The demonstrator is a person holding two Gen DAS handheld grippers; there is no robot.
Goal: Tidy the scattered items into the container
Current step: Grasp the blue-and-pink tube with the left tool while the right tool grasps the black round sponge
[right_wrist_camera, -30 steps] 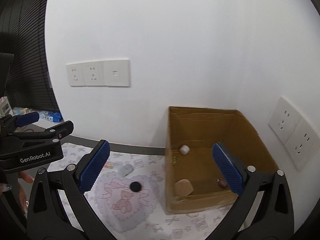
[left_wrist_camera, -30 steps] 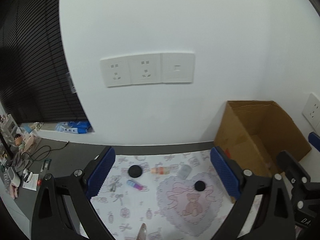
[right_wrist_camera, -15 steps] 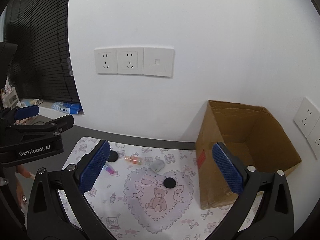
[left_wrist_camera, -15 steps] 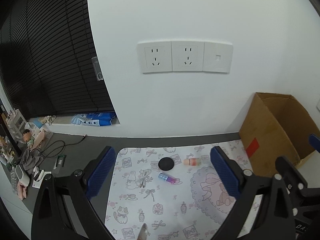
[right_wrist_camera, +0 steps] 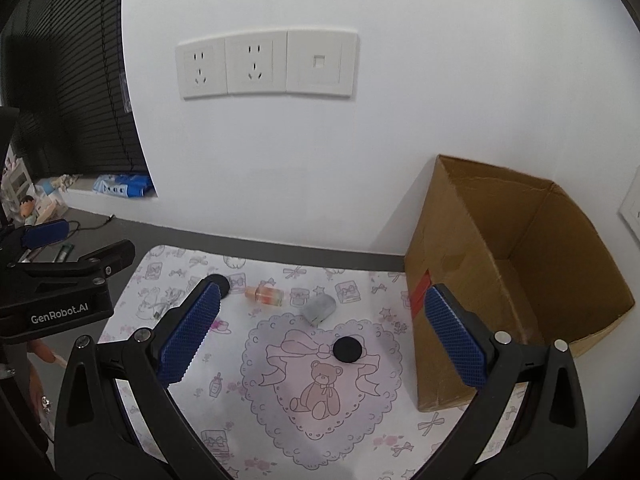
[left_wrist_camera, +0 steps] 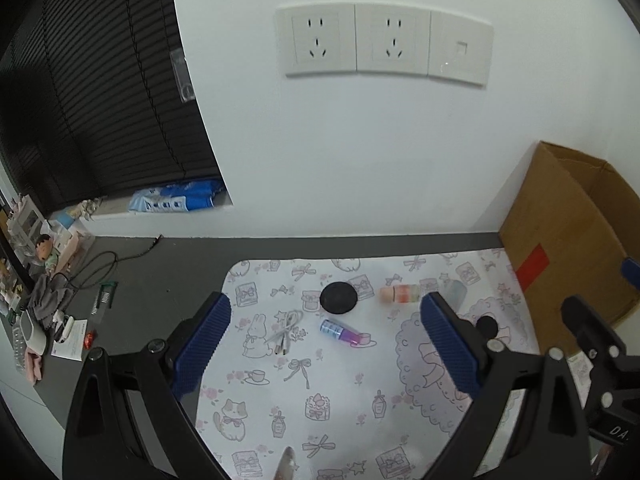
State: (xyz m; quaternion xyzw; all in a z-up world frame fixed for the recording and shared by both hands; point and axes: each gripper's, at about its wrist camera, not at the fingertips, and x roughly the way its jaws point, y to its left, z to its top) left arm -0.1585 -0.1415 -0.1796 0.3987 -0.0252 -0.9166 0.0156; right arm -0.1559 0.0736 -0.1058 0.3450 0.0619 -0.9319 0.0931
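On the patterned mat (left_wrist_camera: 320, 408) lie a large black disc (left_wrist_camera: 338, 297), a blue-and-purple tube (left_wrist_camera: 345, 331), a white cable (left_wrist_camera: 285, 332), an orange bottle (left_wrist_camera: 400, 293), a grey lump (right_wrist_camera: 319, 309) and a small black disc (right_wrist_camera: 347, 349). The open cardboard box (right_wrist_camera: 516, 292) stands at the mat's right end. My left gripper (left_wrist_camera: 325, 354) hangs open above the tube and cable, holding nothing. My right gripper (right_wrist_camera: 322, 338) is open above the small disc and grey lump, also empty.
A white wall with a socket plate (left_wrist_camera: 384, 44) runs behind the mat. Left of the mat, the dark desk (left_wrist_camera: 132, 280) holds cables, a cloth and small clutter. A blue packet (left_wrist_camera: 176, 200) lies on the sill by the black blinds (left_wrist_camera: 88, 80).
Both grippers have swung left, away from the box, and dropped closer to the mat. The scattered items now sit between the fingers of each; the box interior has left view.
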